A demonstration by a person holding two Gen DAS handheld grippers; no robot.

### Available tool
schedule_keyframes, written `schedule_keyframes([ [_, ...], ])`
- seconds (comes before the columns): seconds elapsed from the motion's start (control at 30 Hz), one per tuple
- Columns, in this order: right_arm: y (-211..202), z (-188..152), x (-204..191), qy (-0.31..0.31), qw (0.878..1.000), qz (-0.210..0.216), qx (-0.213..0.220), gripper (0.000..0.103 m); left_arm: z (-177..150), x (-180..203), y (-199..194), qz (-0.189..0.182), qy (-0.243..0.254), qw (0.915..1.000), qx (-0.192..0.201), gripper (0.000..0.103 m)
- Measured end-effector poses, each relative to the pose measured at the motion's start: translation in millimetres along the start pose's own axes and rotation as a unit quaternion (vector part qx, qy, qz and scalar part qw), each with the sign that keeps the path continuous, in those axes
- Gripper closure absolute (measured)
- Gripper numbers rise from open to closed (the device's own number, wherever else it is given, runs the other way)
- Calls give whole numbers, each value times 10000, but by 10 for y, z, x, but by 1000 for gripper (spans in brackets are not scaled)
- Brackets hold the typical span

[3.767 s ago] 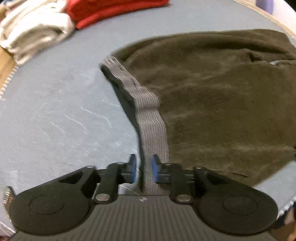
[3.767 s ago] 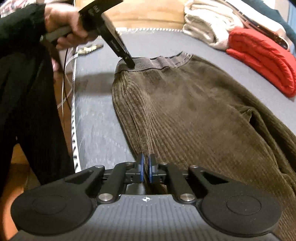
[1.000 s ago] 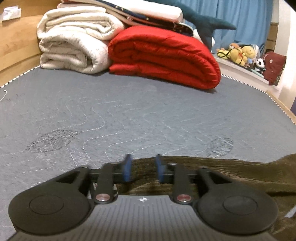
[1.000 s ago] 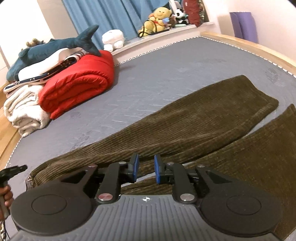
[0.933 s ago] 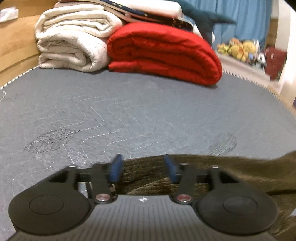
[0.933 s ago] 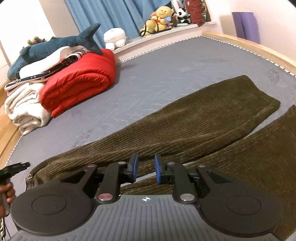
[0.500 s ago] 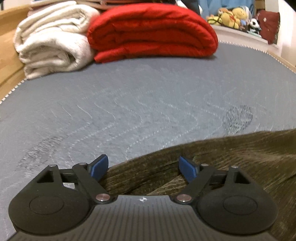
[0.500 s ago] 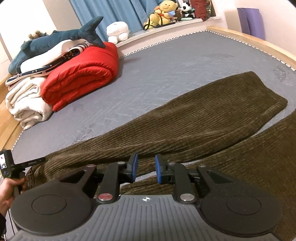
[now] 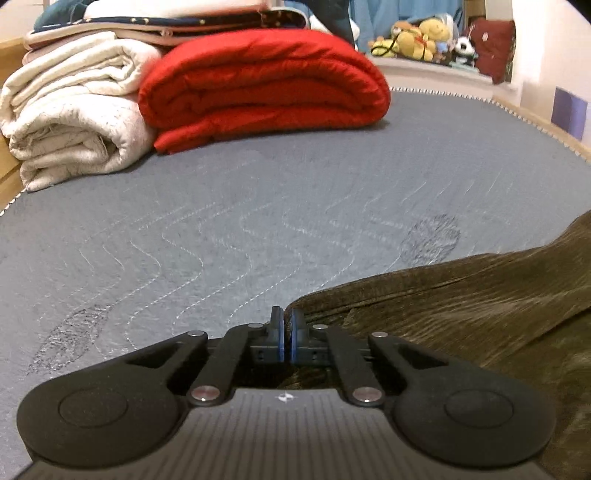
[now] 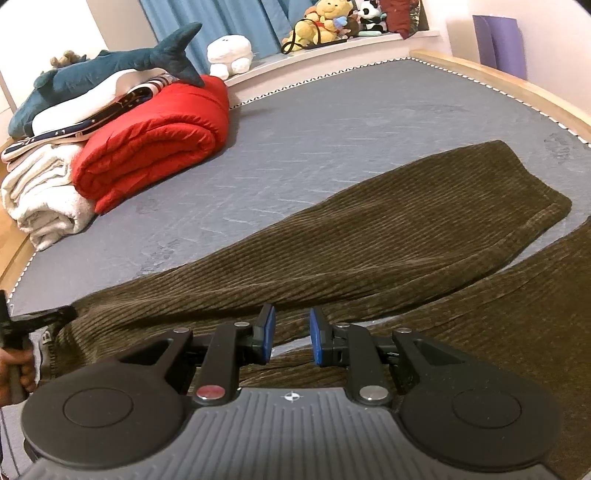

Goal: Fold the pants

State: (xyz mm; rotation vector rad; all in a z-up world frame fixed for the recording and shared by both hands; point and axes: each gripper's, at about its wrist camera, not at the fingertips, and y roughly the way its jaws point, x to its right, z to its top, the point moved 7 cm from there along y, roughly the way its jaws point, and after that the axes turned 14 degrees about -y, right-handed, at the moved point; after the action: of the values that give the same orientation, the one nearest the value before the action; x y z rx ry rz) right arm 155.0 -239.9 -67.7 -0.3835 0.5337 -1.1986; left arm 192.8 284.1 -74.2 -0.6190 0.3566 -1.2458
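Note:
Dark olive corduroy pants (image 10: 369, 243) lie spread on the grey mattress (image 10: 332, 122), two legs running to the right with a gap between them. My right gripper (image 10: 289, 334) is open and empty, low over the crotch area where the legs meet. My left gripper (image 9: 286, 325) is shut, its blue pads together at the upper edge of the pants (image 9: 461, 306) near the waist; whether cloth is between the pads cannot be told. The left gripper also shows in the right wrist view (image 10: 40, 319) at the far left by the waistband.
A folded red quilt (image 9: 258, 85), a rolled white blanket (image 9: 74, 114) and a blue shark plush (image 10: 103, 74) are stacked at the bed's head. Stuffed toys (image 10: 325, 26) line the window ledge. The wooden bed rim (image 10: 517, 85) curves along the right.
My left gripper opened wide off the waist edge, then closed its pads together. My right gripper's jaws have opened a little wider. The pants lie still.

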Motion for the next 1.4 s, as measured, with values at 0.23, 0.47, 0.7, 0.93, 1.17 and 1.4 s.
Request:
schedule_keyframes([
  [0.23,-97,-12,73,90,9998,-140,60,82,-59,149,-738,-250,-119,9996,71,101],
  [0.47,-87,-83,32,247,9996,-166,35,82,-588,369,-1410,-521,290,9973,-434,101],
  [0.7,-19,-195,-128,24,9998,-144,-97,82,-1185,290,-1427,-640,244,9910,-1149,98],
  [0.93,-23,-253,-81,89,9997,-96,-193,82,-1000,72,-1356,-1111,-1101,9789,-1317,67],
  [1.17,1,-287,33,91,9995,-171,-233,80,-997,393,-1344,-1710,-1353,9642,-1508,60],
  [1.4,66,-295,-19,31,9995,-111,-296,80,-1032,134,-954,-1664,-3290,9138,-1702,27],
])
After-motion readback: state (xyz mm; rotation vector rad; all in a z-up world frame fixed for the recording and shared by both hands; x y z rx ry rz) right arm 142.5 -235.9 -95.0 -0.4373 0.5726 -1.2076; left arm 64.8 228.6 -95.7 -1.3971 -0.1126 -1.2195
